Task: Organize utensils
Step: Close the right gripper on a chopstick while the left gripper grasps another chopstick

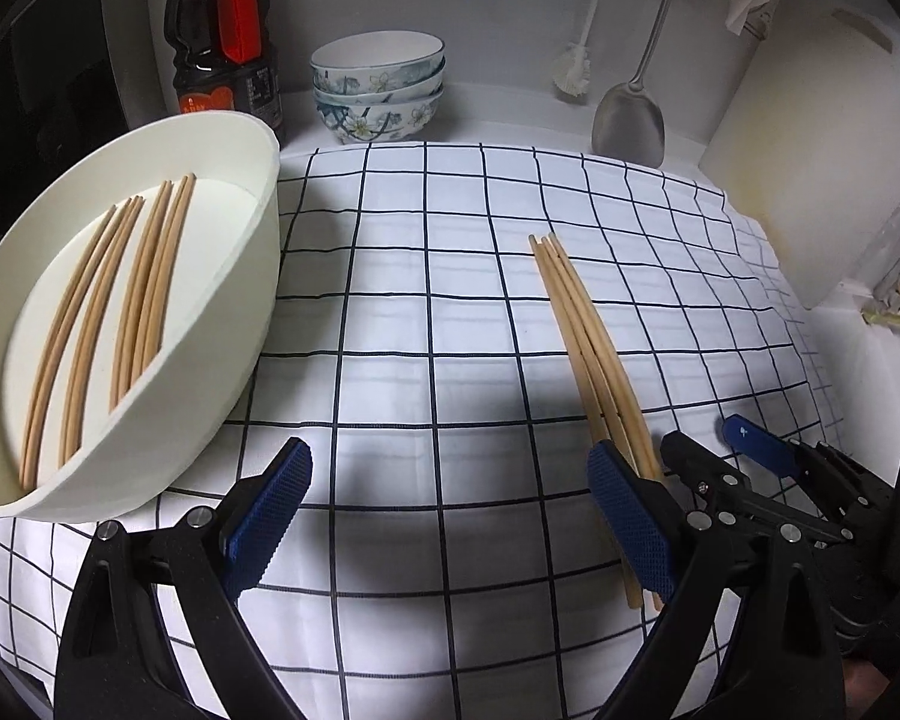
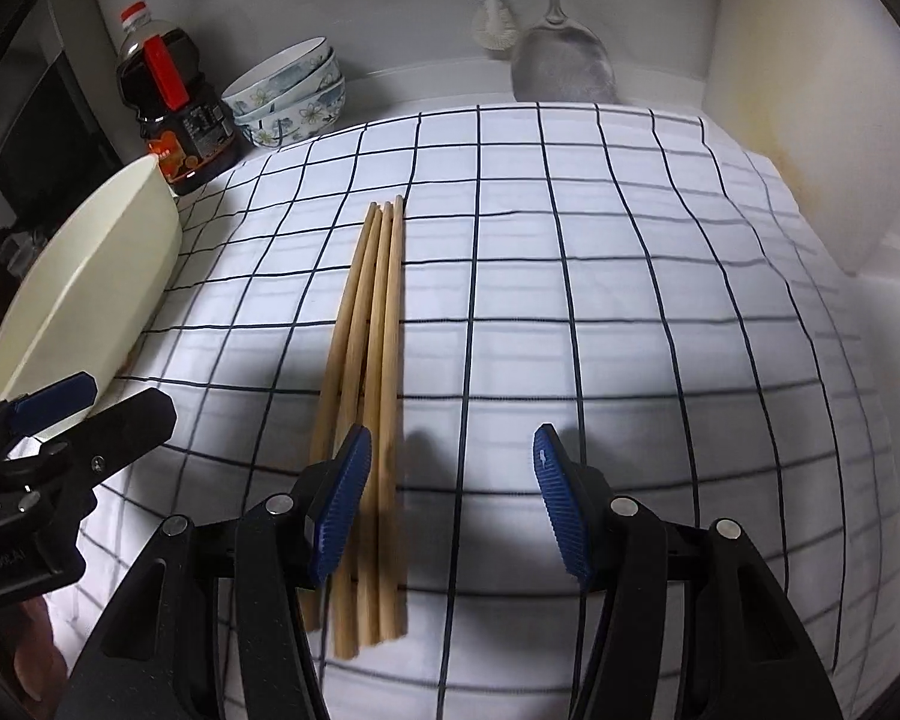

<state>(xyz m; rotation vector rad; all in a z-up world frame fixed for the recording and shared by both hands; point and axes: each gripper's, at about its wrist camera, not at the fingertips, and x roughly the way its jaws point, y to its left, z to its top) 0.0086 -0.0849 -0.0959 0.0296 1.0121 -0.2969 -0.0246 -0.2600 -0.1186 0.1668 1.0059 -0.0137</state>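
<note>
A bundle of wooden chopsticks [image 1: 582,348] lies on the checked cloth [image 1: 438,312]; it also shows in the right wrist view [image 2: 372,360]. A white oval container [image 1: 210,372] at the left holds several more chopsticks [image 1: 120,312]. My left gripper [image 1: 450,516] is open and empty, its right finger beside the bundle's near ends. My right gripper [image 2: 450,504] is open and empty, and its left finger [image 2: 342,504] covers part of the bundle's near ends. The right gripper [image 1: 750,450] also shows at the right in the left wrist view. The left gripper [image 2: 78,414] shows at the left in the right wrist view.
A soy sauce bottle [image 1: 225,42] and stacked floral bowls [image 1: 378,90] stand at the back. A metal spatula [image 1: 630,114] and a white brush [image 1: 573,69] hang on the back wall. A white cutting board [image 1: 822,162] leans at the right.
</note>
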